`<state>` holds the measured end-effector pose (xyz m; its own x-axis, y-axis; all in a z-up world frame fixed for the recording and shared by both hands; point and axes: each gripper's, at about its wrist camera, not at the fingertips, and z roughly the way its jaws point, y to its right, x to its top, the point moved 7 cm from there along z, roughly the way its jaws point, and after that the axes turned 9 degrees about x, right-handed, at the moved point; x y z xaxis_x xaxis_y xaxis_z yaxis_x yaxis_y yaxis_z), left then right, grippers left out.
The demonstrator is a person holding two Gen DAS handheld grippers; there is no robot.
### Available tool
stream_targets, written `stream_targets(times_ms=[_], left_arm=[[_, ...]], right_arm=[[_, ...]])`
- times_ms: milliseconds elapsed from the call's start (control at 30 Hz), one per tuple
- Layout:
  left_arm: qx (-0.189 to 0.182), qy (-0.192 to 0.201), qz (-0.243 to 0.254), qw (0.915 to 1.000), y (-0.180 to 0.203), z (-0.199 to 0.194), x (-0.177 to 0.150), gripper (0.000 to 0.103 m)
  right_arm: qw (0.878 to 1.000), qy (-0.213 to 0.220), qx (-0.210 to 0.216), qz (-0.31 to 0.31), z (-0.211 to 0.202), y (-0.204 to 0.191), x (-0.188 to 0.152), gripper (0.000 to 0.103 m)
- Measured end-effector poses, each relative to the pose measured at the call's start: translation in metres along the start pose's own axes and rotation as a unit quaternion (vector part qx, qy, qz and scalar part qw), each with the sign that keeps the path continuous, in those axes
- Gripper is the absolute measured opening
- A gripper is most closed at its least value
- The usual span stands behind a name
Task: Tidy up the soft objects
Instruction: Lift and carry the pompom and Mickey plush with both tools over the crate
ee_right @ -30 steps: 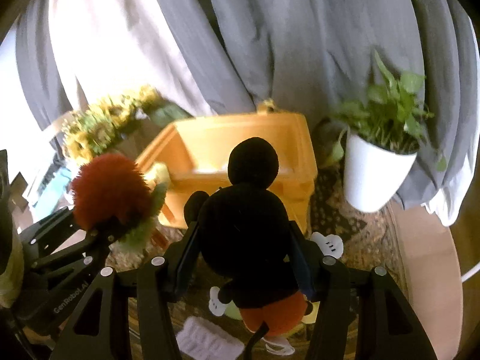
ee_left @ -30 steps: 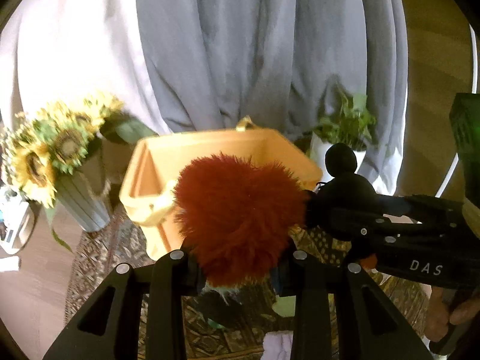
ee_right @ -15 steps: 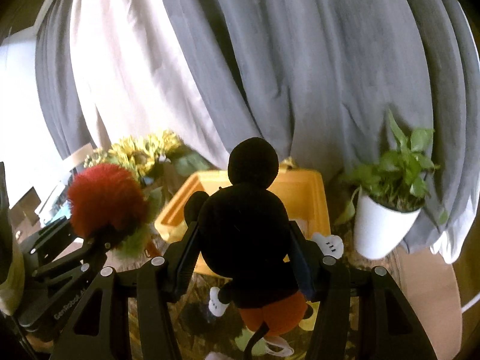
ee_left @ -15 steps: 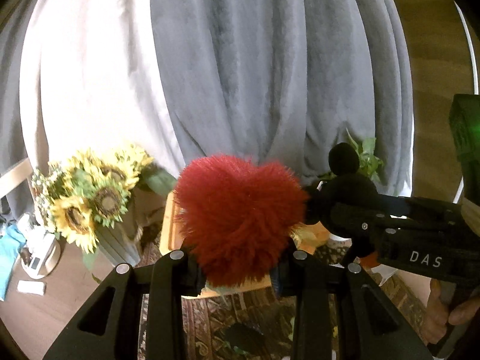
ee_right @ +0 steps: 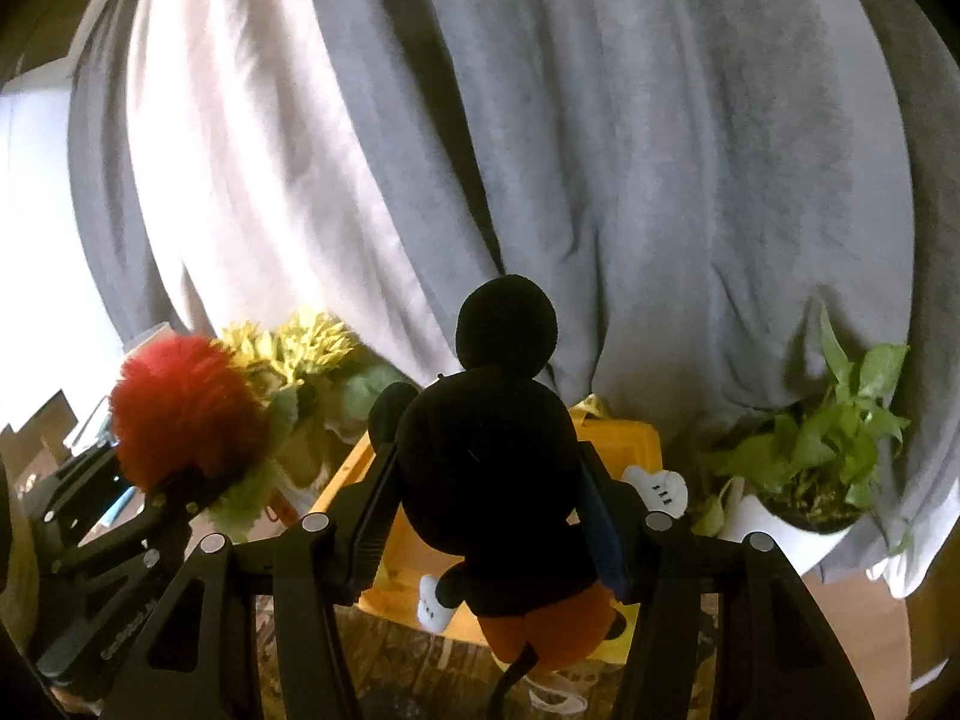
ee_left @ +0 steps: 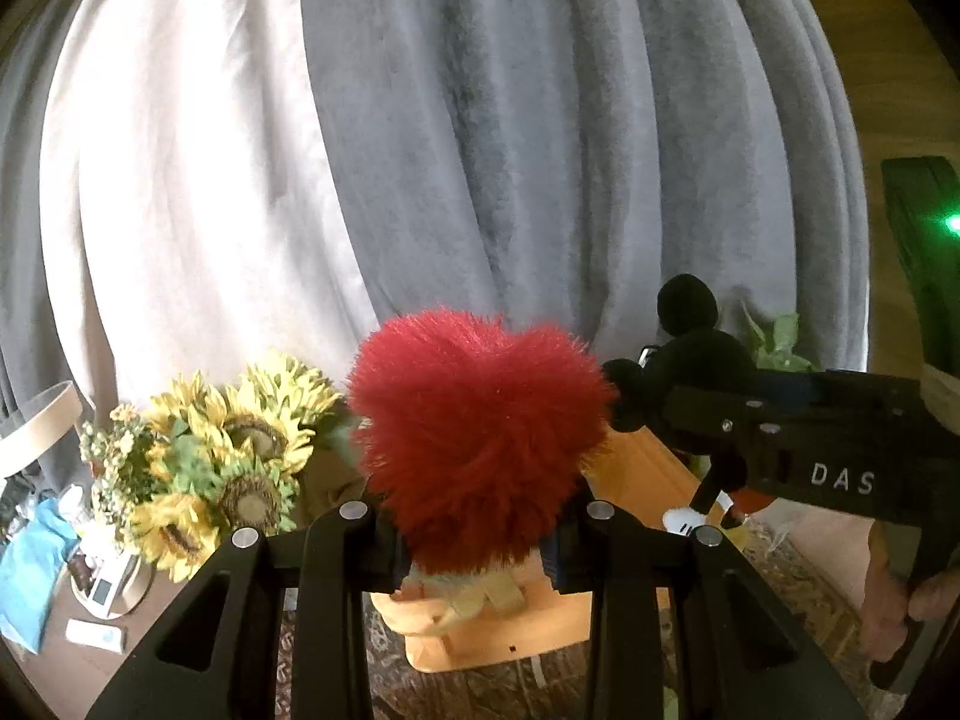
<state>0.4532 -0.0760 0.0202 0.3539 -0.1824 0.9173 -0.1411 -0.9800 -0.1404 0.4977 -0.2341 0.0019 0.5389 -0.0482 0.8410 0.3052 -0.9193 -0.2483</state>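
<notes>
Plush gives under my jaws: my left gripper [ee_left: 477, 534] squeezes the red fluffy toy [ee_left: 480, 450] low on its body, my right gripper [ee_right: 489, 516] clamps the black mouse doll [ee_right: 492, 468] round its middle. Both toys look light and squashy, held up near the orange bin [ee_right: 636, 450] beyond, so I judge a mid-body pinch safest.

Fluffy red plush [ee_left: 477, 441] held upright in tongs, black mouse plush [ee_right: 492, 462] likewise, orange bin [ee_right: 642, 450] behind
</notes>
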Motion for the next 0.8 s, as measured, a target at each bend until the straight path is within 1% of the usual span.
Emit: stream_targets(times_ms=[100,233,367,533,700,800], left_arm=[[0.001,-0.004,0.0,1.0,-0.002,0.013,0.003,0.033],[0.004,-0.02,0.001,0.9998,-0.004,0.038,0.009,0.033],[0.006,-0.038,0.005,0.9992,-0.005,0.061,0.01,0.033],[0.012,-0.059,0.022,0.998,-0.002,0.09,0.005,0.033],[0.005,-0.095,0.031,0.995,0.005,0.12,-0.008,0.033],[-0.003,-0.13,0.029,0.9911,0.008,0.142,-0.022,0.033]], right_arm=[[1.0,-0.013,-0.005,-0.001,0.015,0.006,0.008,0.058],[0.999,-0.035,-0.008,-0.001,0.037,0.014,0.014,0.058],[0.998,-0.062,-0.014,0.0,0.059,0.026,0.015,0.058],[0.995,-0.096,-0.015,-0.007,0.089,0.041,0.012,0.058],[0.991,-0.136,-0.012,-0.007,0.12,0.055,-0.004,0.058],[0.988,-0.154,-0.007,-0.002,0.135,0.061,-0.015,0.058]])
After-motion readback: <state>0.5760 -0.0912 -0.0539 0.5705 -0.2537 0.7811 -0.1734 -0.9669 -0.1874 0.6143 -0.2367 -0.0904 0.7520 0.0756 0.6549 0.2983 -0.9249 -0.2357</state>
